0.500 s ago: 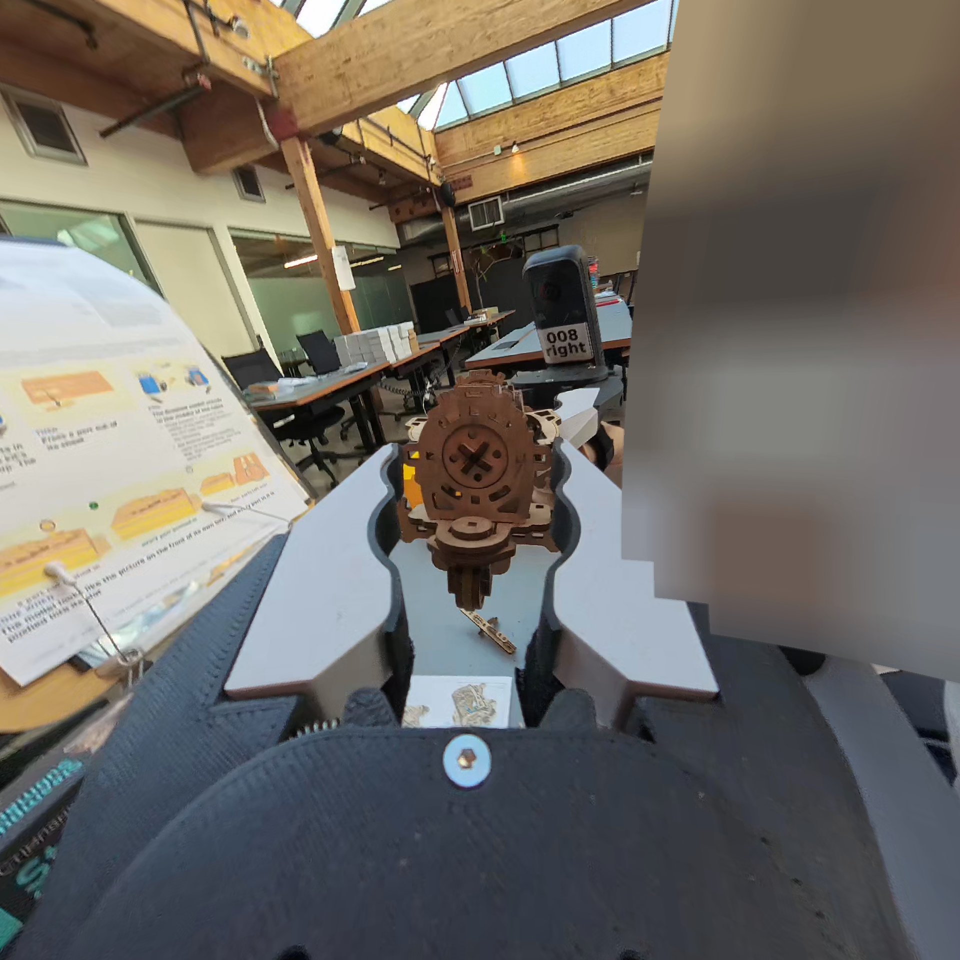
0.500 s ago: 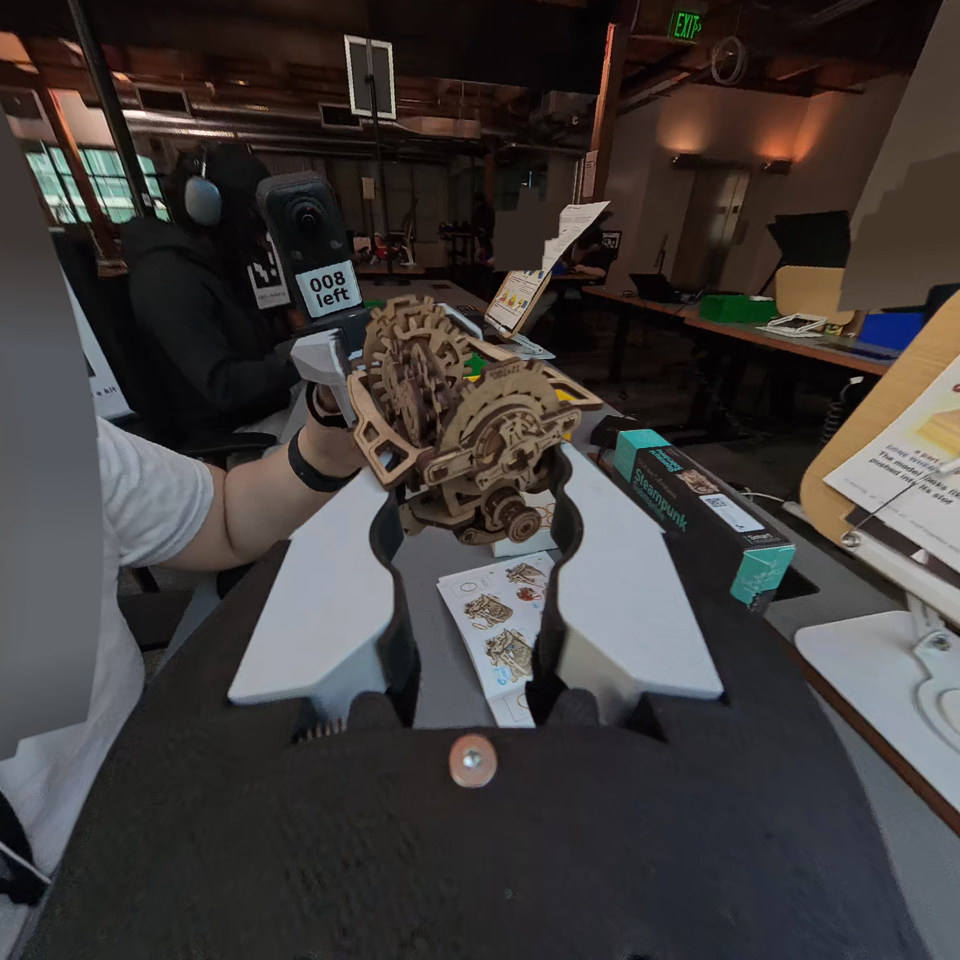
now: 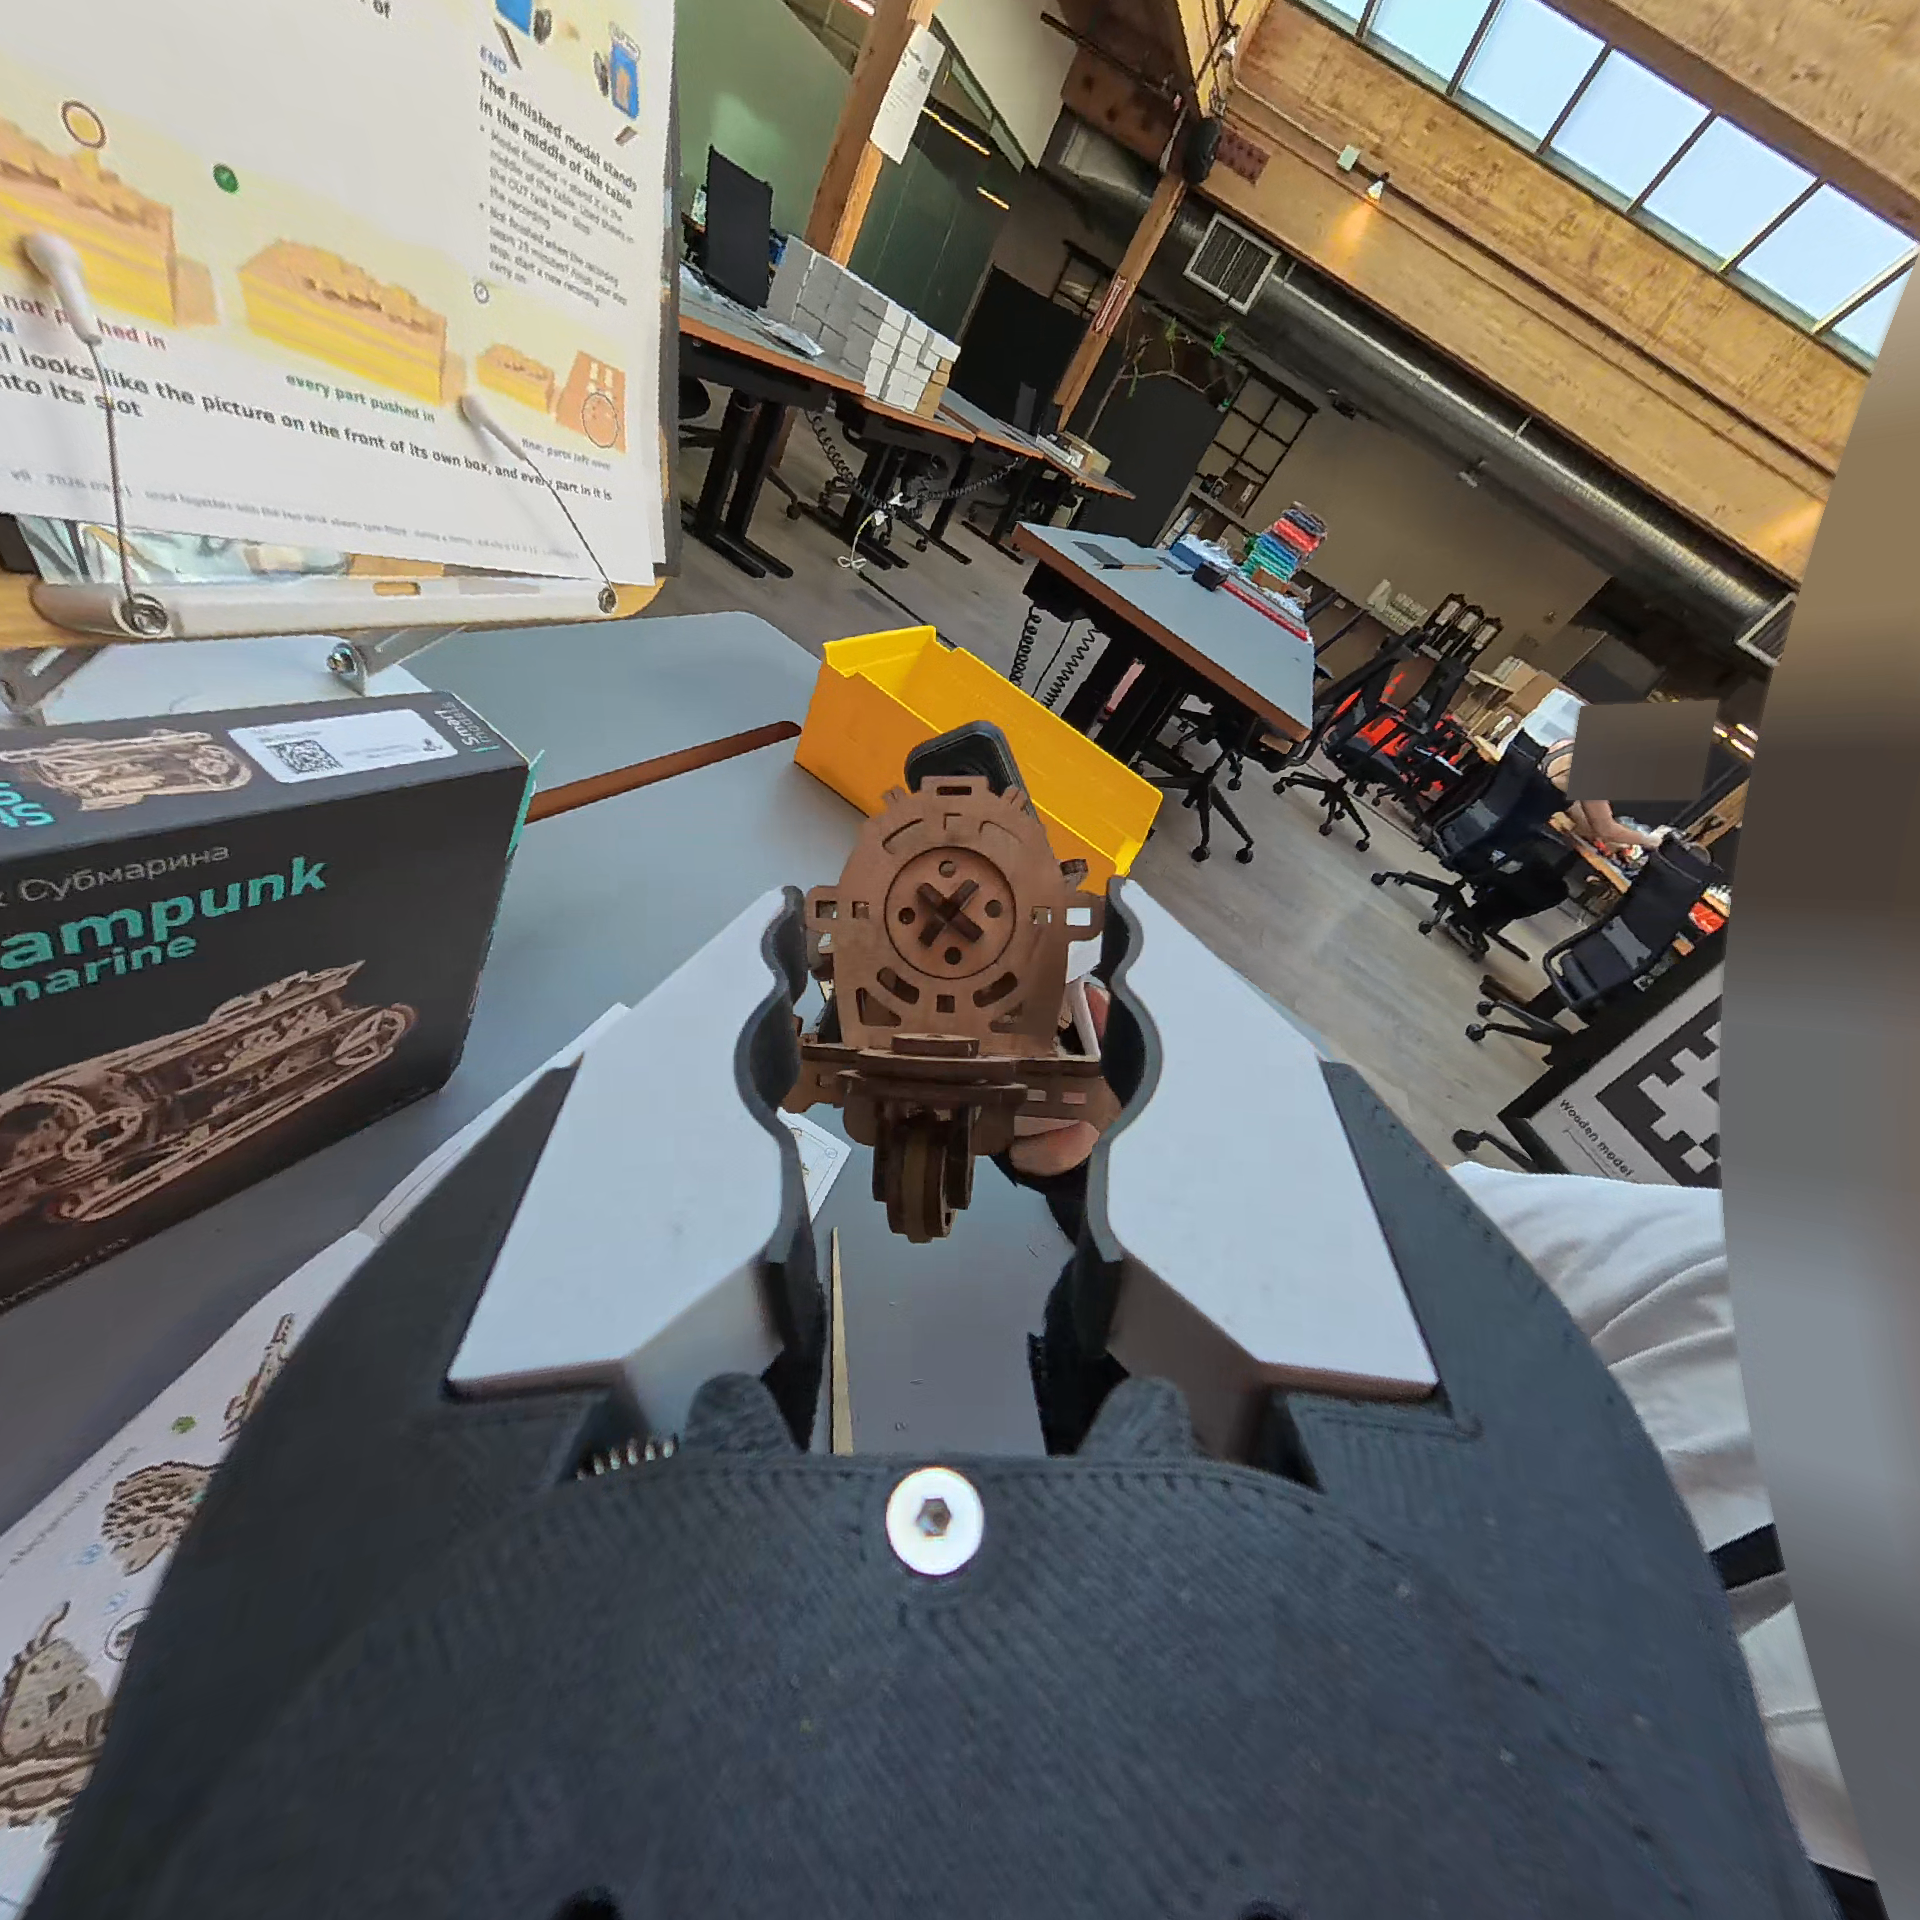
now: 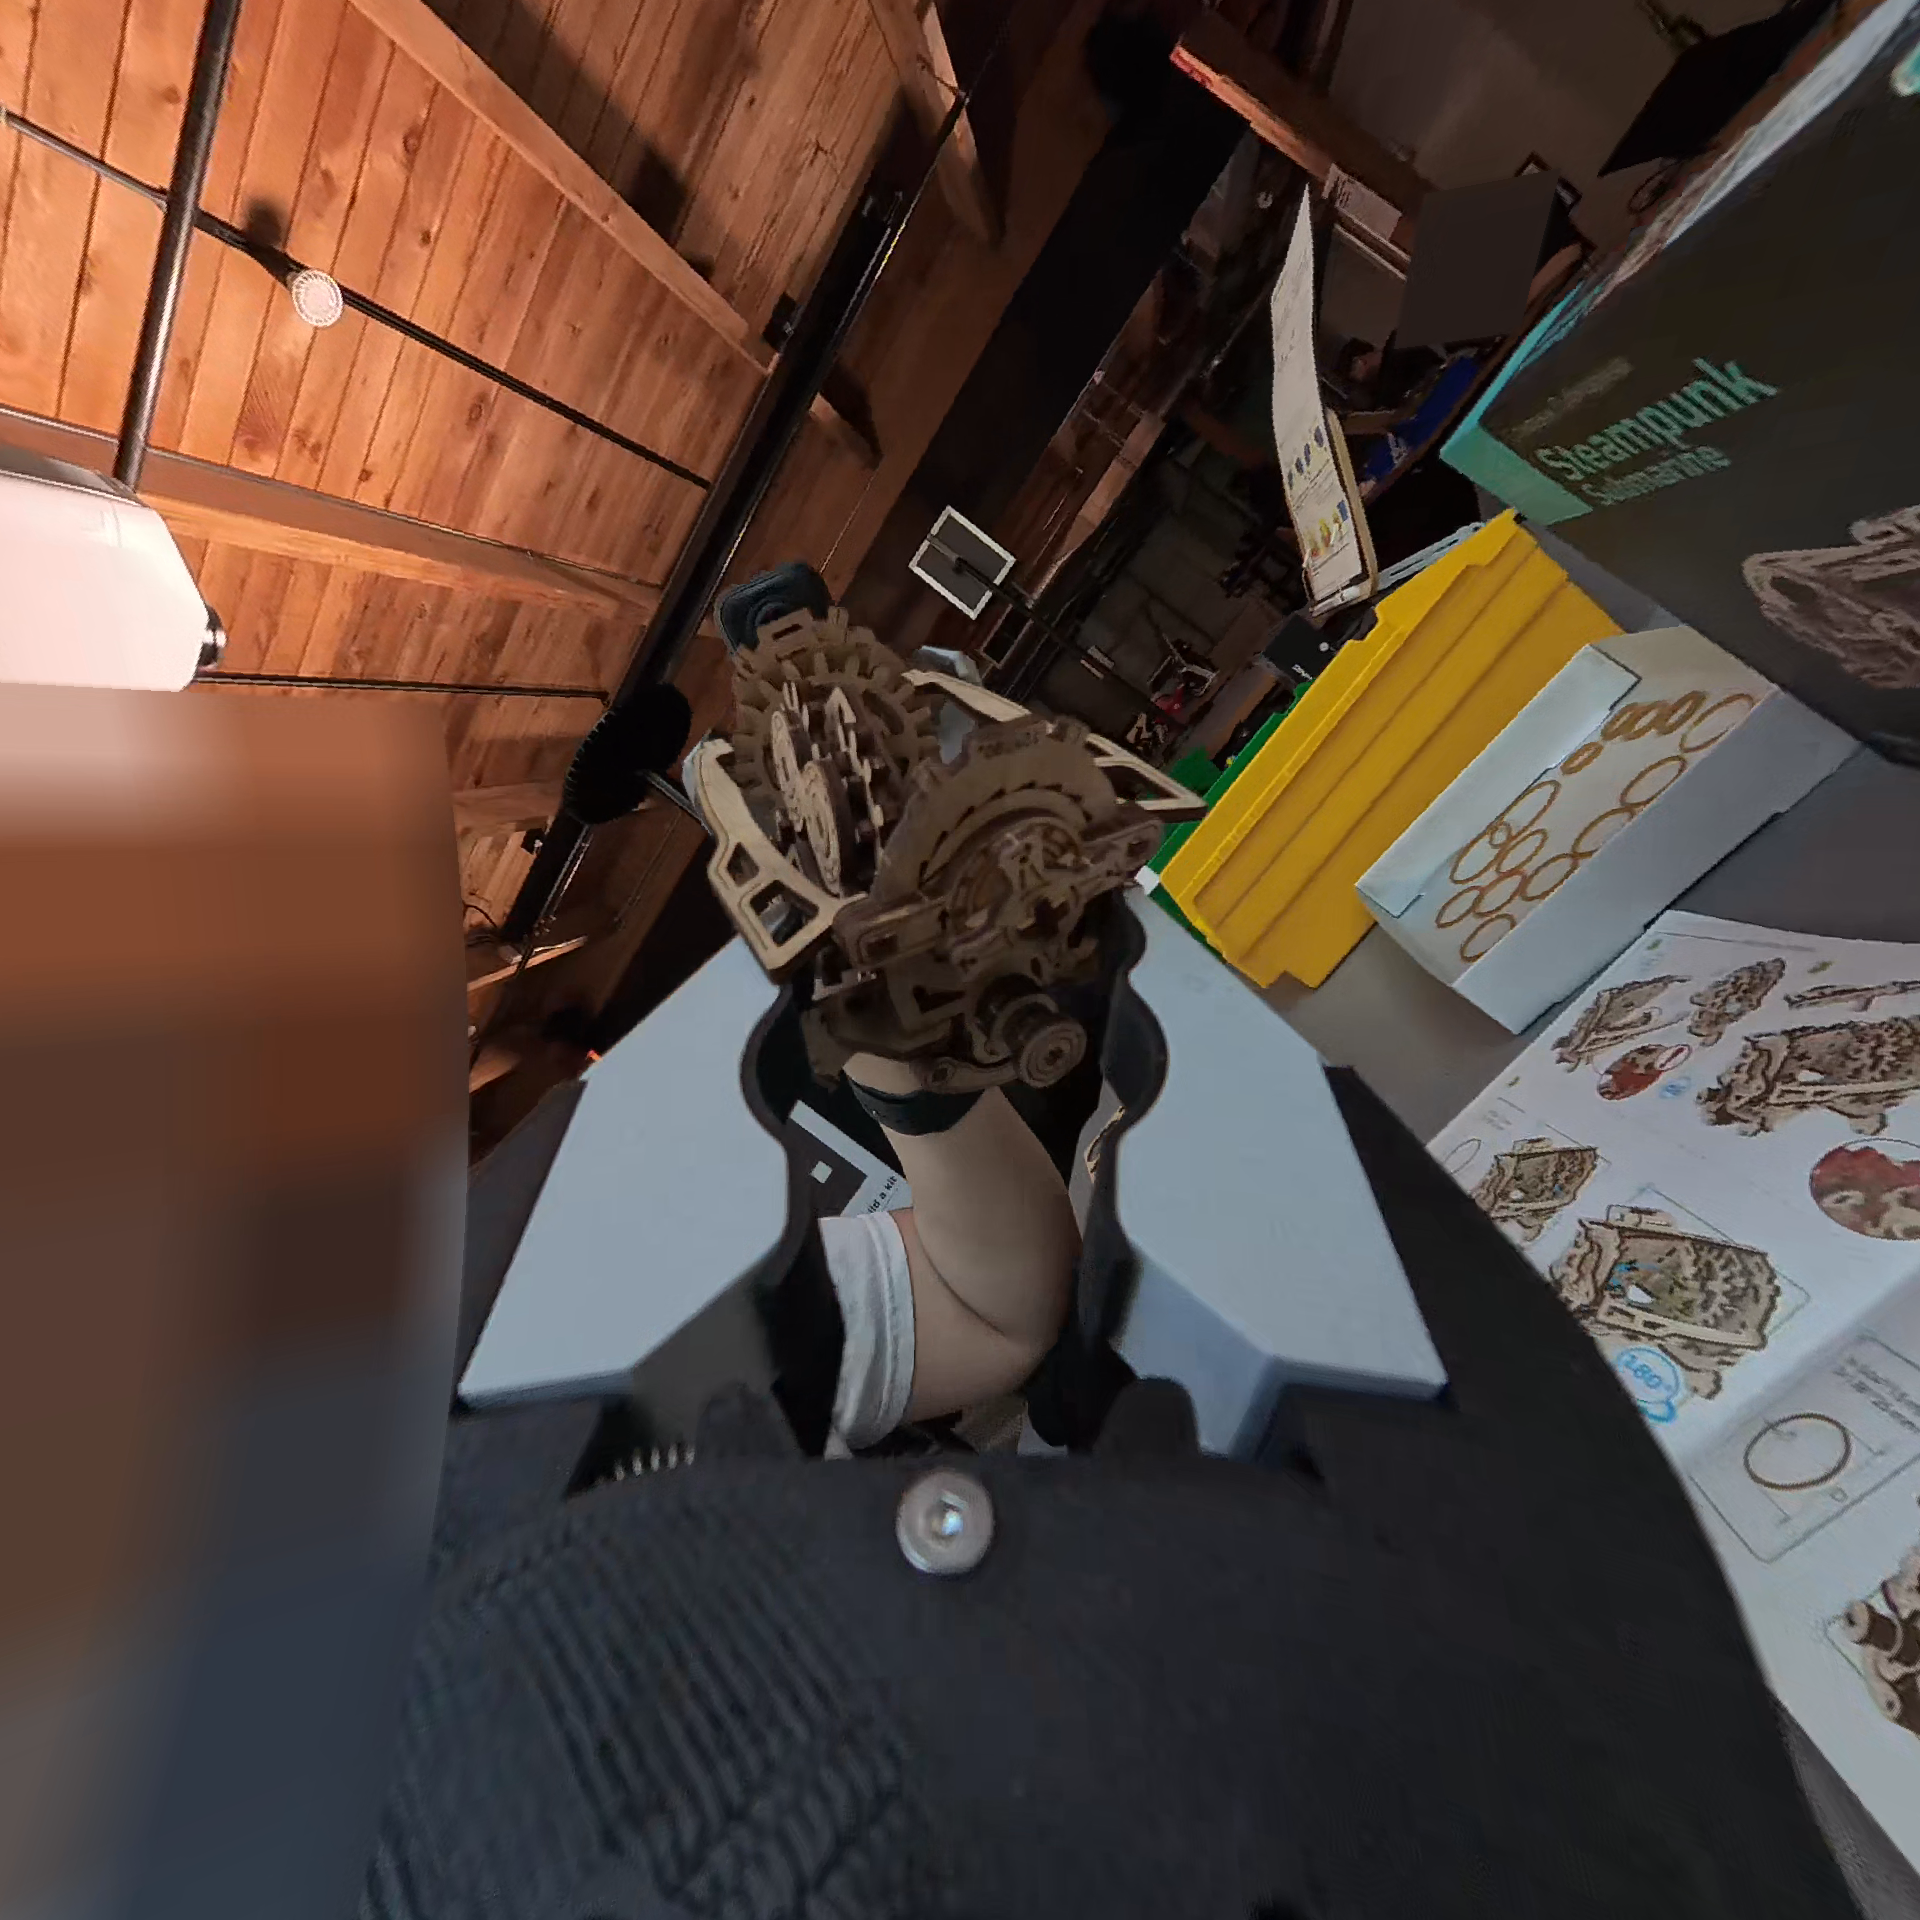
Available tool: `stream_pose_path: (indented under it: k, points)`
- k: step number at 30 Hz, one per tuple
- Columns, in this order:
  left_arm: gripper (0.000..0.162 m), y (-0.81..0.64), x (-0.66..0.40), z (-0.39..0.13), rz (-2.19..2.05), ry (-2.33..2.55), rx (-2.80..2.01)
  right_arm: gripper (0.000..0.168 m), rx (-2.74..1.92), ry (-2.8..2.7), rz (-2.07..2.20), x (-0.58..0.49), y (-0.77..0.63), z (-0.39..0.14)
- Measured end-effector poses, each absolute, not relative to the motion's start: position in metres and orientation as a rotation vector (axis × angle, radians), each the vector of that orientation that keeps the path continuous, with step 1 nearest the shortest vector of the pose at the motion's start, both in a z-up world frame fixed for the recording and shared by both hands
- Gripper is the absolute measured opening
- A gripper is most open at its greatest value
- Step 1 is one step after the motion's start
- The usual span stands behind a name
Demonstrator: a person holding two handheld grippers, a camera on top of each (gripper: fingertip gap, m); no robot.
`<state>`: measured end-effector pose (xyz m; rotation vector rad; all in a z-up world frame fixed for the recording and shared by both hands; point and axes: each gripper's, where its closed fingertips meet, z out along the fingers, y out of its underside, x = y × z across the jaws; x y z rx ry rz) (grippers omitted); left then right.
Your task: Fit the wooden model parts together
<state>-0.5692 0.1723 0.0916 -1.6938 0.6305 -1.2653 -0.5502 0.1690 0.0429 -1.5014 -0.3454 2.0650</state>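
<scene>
Wooden model (image 3: pixel 948 971), a brown laser-cut assembly of gears and plates, held aloft above the grey counter (image 3: pixel 644 842), pinched at its flanks between the pale fingertips of the left gripper (image 3: pixel 948 966). Round end plate with a cross-shaped cutout turned toward that gripper's camera, a small wheel-like piece hanging below. Jaws narrowed to the model's width, closed on its sides.

Seen from the other side, the same model (image 4: pixel 914 873) perched at the fingertips of the right gripper (image 4: pixel 940 997), stacked gears uppermost, a round cap low on its right. Jaws drawn in about the model's lower part; actual contact impossible to confirm, so grip uncertain. Bare forearm with a dark wristband (image 4: pixel 914 1107) visible through the gap beneath the model.

Beyond the model, a yellow bin (image 3: pixel 977 727) on the counter. Left of the model, a dark kit box (image 3: pixel 229 966) with teal edge, and behind it a propped instruction sheet (image 3: pixel 312 260). Right of the model in the right wrist view, a white tray of ring-shaped parts (image 4: pixel 1579 831) and an illustrated manual (image 4: pixel 1714 1195).
</scene>
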Motion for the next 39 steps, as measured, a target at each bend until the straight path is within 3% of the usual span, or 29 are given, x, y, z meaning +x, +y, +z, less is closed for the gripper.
stream_pose_path:
  k: [13,27,39]
  points:
    - [0.055,0.191,-0.566,0.072,-1.119,0.605,-1.727,0.054,-1.591,-0.439,1.631,-0.549,0.185,0.024]
    - [0.068,0.193,-0.559,0.051,-0.778,0.746,-1.777,0.053,-1.567,-0.338,1.717,-0.553,0.190,0.014]
    - [0.074,0.197,-0.558,0.040,-0.461,0.804,-1.803,0.054,-1.445,-0.101,2.033,-0.563,0.189,0.006]
